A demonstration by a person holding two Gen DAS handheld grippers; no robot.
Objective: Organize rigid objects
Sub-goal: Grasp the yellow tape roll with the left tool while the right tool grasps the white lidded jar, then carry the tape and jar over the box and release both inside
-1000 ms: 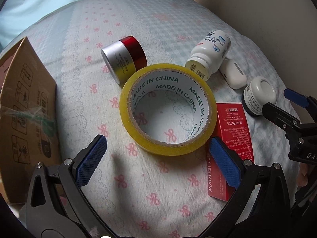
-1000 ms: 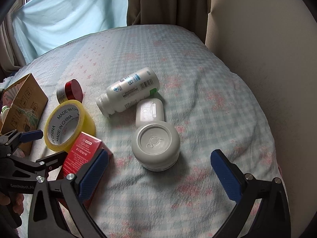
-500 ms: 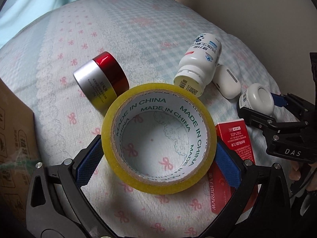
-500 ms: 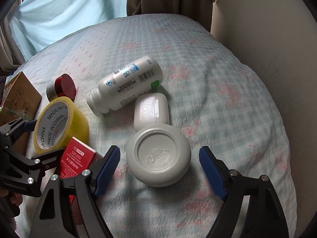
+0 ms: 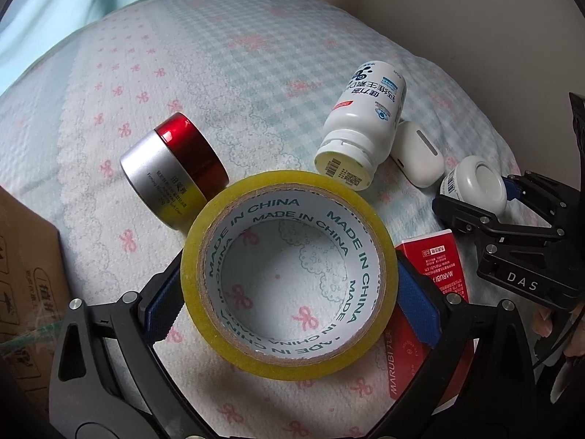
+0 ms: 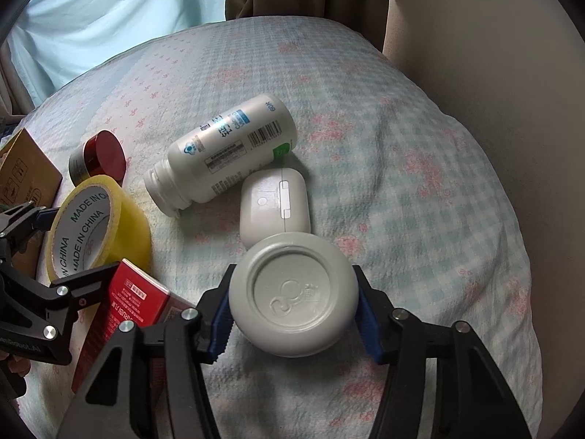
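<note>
Since a second ago both grippers have closed in: my left gripper (image 5: 289, 292) now clamps the tape roll (image 5: 289, 274), my right gripper (image 6: 294, 311) the white jar (image 6: 294, 298), each directly between its fingers.

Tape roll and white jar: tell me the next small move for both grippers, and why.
Probably lift both straight up a little. The left gripper has its blue fingers pressed against opposite sides of the yellow tape roll, and the right gripper pinches the round white jar. The red box and earbud case lie close by, so sliding sideways could knock them.
</note>
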